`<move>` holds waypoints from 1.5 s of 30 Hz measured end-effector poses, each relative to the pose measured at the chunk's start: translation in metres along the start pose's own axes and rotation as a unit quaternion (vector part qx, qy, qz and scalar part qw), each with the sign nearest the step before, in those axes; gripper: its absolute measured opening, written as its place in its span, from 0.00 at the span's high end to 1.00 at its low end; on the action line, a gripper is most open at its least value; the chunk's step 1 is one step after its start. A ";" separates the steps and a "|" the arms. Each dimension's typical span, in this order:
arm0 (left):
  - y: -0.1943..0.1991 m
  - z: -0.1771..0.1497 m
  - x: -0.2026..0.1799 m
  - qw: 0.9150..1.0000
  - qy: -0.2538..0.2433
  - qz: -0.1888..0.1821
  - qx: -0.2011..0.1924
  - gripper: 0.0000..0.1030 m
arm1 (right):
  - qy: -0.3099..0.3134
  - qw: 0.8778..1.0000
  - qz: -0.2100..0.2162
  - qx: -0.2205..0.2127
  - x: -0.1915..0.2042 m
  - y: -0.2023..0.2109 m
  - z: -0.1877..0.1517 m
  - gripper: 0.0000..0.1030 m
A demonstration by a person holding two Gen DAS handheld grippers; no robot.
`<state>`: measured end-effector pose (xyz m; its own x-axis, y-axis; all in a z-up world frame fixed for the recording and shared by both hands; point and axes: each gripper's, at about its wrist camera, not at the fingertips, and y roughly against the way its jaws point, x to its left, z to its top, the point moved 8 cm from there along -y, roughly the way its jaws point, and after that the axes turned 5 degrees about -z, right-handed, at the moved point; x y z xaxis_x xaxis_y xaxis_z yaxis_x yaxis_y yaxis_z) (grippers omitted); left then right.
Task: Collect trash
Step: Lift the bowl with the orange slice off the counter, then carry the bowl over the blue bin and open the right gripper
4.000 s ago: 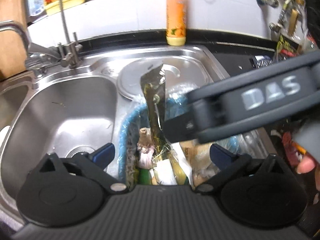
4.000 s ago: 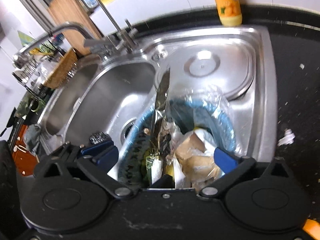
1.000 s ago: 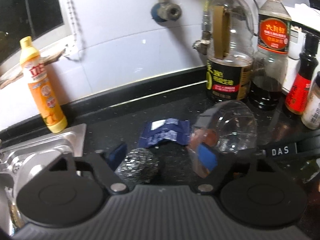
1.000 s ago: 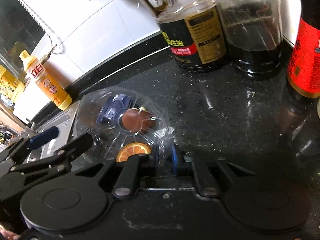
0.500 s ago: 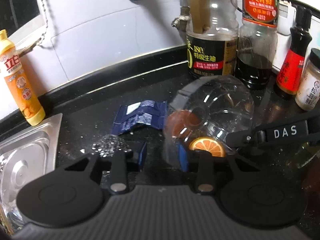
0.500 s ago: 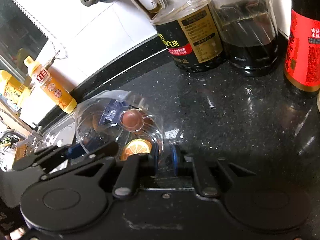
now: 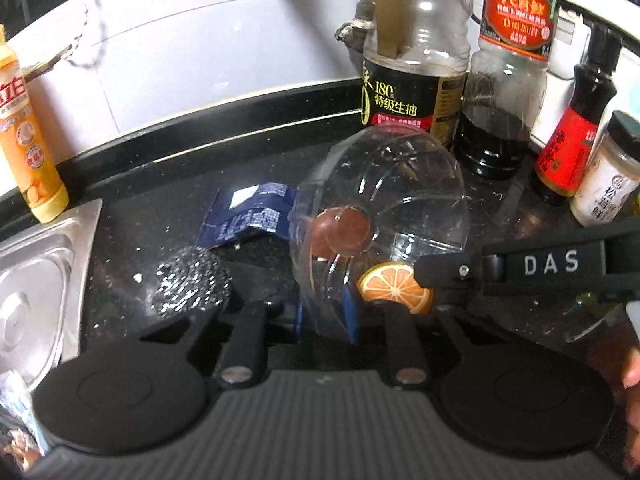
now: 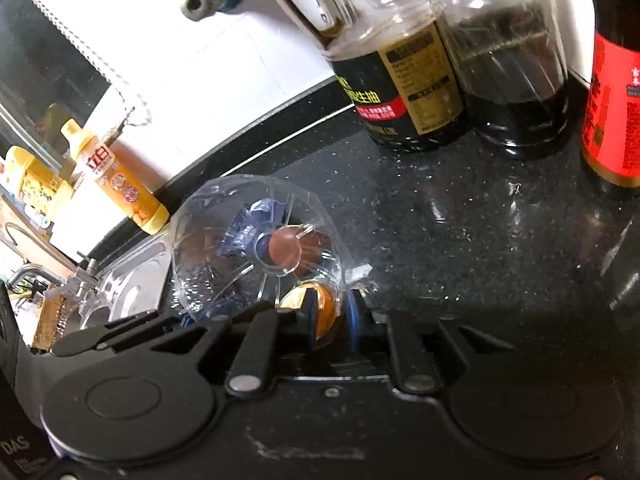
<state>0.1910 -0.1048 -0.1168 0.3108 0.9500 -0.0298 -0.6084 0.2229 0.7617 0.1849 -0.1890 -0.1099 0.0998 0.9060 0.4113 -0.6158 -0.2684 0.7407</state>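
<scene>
A clear plastic container [image 7: 400, 192] with a brown cap and an orange-slice sticker lies on its side on the black counter. My left gripper [image 7: 325, 318] has the container's near rim between its blue pads, and its jaws are closing on it. My right gripper [image 8: 330, 316] is shut on the same container [image 8: 208, 240] at the edge by the orange sticker; one of its fingers [image 7: 520, 268] reaches in from the right in the left wrist view. A crumpled blue wrapper [image 7: 248, 216] lies just behind the container.
A steel wool scourer [image 7: 192, 284] sits left of the left gripper's fingers, beside the sink's edge [image 7: 36, 272]. An orange dish soap bottle [image 7: 28, 148] stands at the wall. Sauce bottles [image 7: 508, 80] and a small jar [image 7: 608, 184] crowd the back right. A hand [image 7: 632, 380] shows at the right edge.
The left gripper's jaws came together from wide open onto the container's rim, and the gripper sank closer to it. The right gripper kept its hold.
</scene>
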 end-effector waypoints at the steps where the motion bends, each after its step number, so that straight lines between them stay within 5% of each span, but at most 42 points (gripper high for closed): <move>1: 0.002 0.000 0.001 1.000 0.005 -0.001 0.003 0.81 | 0.001 1.000 0.001 0.000 0.003 0.002 -0.001 0.85; 22: 0.089 -0.050 0.061 0.999 0.047 -0.016 0.001 0.80 | 0.029 1.000 -0.001 0.009 0.093 0.039 -0.059 0.85; 45: 0.183 -0.161 0.246 0.989 0.141 0.043 0.008 0.81 | 0.131 0.986 0.047 0.086 0.297 -0.012 -0.166 0.84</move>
<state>0.0385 0.2054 -0.0890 0.0414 0.9891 -0.1416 -0.6111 0.1372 0.7796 0.0925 0.1377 -0.0849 -0.1714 0.9219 0.3475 -0.4679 -0.3865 0.7948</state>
